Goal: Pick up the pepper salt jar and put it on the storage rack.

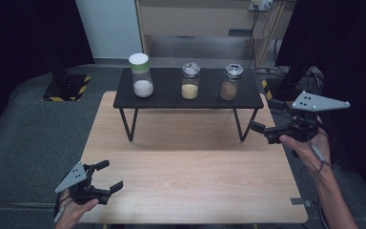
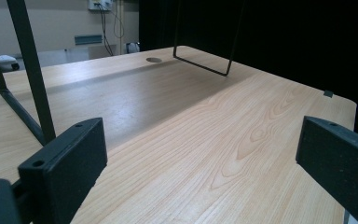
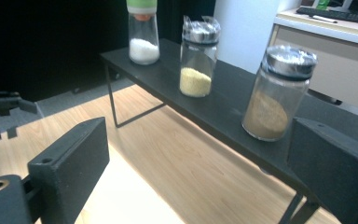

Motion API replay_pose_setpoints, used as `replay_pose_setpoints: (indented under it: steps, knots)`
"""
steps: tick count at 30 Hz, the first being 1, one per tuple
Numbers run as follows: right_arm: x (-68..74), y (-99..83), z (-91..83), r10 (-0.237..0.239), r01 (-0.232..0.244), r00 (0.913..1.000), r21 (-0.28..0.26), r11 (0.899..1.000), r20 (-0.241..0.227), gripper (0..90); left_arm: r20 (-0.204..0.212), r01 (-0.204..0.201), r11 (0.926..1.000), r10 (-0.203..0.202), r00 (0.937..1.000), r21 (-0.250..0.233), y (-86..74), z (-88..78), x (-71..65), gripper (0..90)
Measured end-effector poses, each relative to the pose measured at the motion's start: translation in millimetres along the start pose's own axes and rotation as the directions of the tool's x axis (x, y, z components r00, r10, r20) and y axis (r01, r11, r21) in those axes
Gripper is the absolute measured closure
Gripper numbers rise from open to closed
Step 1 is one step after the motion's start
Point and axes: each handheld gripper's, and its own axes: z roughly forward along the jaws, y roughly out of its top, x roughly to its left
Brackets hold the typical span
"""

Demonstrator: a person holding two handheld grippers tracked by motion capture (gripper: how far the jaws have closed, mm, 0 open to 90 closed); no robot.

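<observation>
The right gripper hung off the right end of the black shelf, jaws spread wide with nothing between them. In the right gripper view its jaws faced the jar of brown powder, the nearest of three on the shelf, apart from it. Farther along stood the jar of yellow grains and the green-lidded jar of white powder. The left gripper rested low over the near left corner of the wooden bench, jaws open and empty.
</observation>
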Motion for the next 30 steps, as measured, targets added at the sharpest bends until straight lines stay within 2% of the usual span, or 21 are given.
replay_pose_setpoints:
  steps: [9, 13, 19, 21, 24, 26, 30]
  knots:
    - [9.4, -31.5, -6.9, 0.001, -0.001, 1.0, -0.016, 1.0, -0.01, 2.9, -0.003, -0.002, 1.0, 0.002, 1.0, 0.0, 0.1, 0.0, -0.4, 0.6]
    - [14.0, -46.8, -7.6, -0.004, 0.004, 0.9999, -0.043, 0.999, -0.016, 1.9, -0.004, -0.002, 1.0, 0.002, 1.0, -0.001, 0.0, -0.2, -0.5, 0.5]
    - [20.1, -64.9, -4.9, 0.008, -0.009, 0.9993, -0.019, 1.0, -0.035, 1.9, -0.006, -0.001, 1.0, 0.001, 1.0, -0.004, -0.2, -0.8, -0.9, 0.1]
    - [21.1, -74.2, -5.4, 0.028, -0.029, 0.9985, -0.032, 0.999, -0.047, 2.0, -0.007, 0.001, 1.0, -0.001, 1.0, -0.007, -0.4, -1.1, -1.0, 0.0]
    - [27.5, -83.8, -7.0, 0.011, -0.012, 0.9992, -0.022, 1.0, -0.038, 2.1, -0.009, 0.001, 1.0, -0.001, 1.0, -0.008, -0.5, -1.1, -1.1, 0.0]
    - [28.3, -92.5, -7.7, 0.028, -0.03, 0.9985, -0.026, 0.999, -0.047, 1.9, -0.008, 0.0, 1.0, 0.0, 1.0, -0.007, -0.4, -1.0, -1.1, 0.0]
    - [32.1, -109.9, -9.0, 0.033, -0.035, 0.9982, -0.038, 0.999, -0.05, 2.0, -0.007, -0.001, 1.0, 0.001, 1.0, -0.006, -0.2, -0.8, -1.3, 0.0]
